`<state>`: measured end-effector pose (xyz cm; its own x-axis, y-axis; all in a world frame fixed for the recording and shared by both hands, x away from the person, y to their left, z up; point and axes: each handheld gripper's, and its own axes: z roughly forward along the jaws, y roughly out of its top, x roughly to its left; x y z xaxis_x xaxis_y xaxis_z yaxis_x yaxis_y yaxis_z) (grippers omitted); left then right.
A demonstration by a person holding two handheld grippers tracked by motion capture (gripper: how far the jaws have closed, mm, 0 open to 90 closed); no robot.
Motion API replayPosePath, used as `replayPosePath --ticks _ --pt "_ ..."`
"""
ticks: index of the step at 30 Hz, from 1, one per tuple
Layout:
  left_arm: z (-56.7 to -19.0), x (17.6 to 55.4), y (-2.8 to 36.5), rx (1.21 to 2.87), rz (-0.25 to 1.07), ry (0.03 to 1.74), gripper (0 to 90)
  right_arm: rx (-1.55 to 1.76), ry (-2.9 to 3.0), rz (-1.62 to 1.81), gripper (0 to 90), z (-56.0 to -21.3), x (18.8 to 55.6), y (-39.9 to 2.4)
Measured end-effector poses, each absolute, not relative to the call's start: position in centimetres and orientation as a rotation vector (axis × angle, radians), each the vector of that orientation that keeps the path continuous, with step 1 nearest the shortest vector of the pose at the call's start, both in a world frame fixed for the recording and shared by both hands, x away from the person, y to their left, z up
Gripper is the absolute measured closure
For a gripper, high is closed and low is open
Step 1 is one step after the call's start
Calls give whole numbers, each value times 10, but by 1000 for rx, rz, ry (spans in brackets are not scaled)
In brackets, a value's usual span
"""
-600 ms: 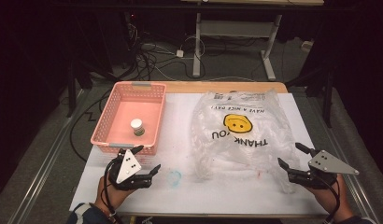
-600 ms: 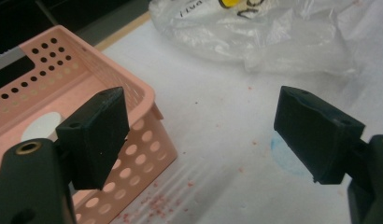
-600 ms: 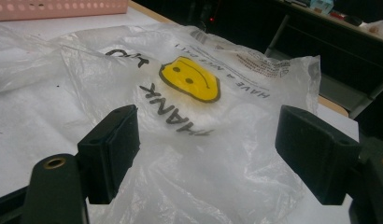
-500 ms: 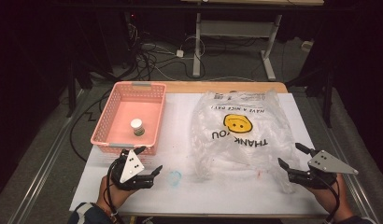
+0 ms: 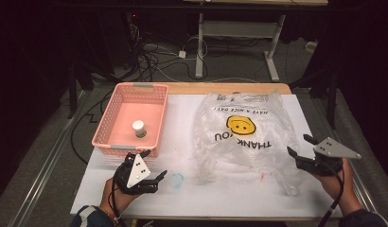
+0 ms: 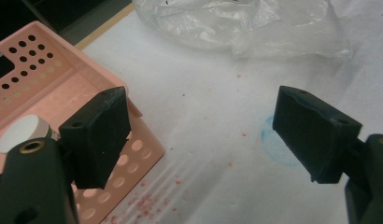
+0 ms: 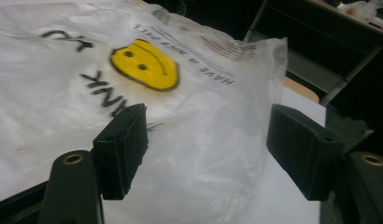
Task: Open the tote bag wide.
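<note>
Both grippers, left (image 5: 152, 176) and right (image 5: 301, 151), rest near the worktop's edge, jaws apart and empty, flanking the bag (image 5: 244, 137), probably ready to open it.

A lab or test room, dimly lit — the white-covered bench (image 5: 192, 198) stands on a grey floor where loose cables (image 5: 149, 56) run to a power strip (image 5: 181, 54). Behind it stands a metal-legged desk frame (image 5: 239, 33), and the dark surroundings look like a recording setup, not a home.
</note>
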<state>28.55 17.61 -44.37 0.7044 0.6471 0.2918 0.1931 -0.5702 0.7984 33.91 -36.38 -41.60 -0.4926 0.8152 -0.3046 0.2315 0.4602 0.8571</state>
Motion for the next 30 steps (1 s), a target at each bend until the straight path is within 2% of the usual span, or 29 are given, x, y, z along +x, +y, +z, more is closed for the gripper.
replayPosePath --ticks 4,6,7,8,9,17,18,19,20,21,22,24,27,30 --pt "-444 287 174 2134 742 630 183 913 1965 987 342 -410 368 -370" --pt "-445 288 173 2135 738 630 183 951 1969 956 398 -402 405 -373" --pt "-446 288 172 2136 736 628 183 951 1969 956 398 -402 405 -373" --pt "-446 289 172 2138 731 625 183 1011 1991 949 454 -399 432 -374" --pt "-446 289 172 2140 729 623 183 1027 2007 938 471 -399 444 -374" --pt "-447 287 172 2138 712 604 183 1112 2091 728 510 -422 508 -359" --pt "-447 287 172 2137 708 602 183 1112 2091 728 510 -422 508 -359" --pt "-447 287 172 2135 707 603 183 1123 2105 688 577 -427 518 -356" --pt "-447 288 173 2135 704 603 183 1123 2105 688 577 -427 518 -356" --pt "-448 288 173 2135 700 605 184 1125 2109 667 637 -430 522 -355" --pt "-447 288 173 2135 700 604 184 1143 2116 647 793 -433 528 -353" --pt "-448 288 174 2138 698 606 192 1150 2104 628 862 -435 530 -351" --pt "-450 289 176 2142 685 610 195 1149 2111 617 900 -436 529 -346" --pt "-449 289 178 2138 681 609 195 1159 2101 616 900 -435 523 -342"
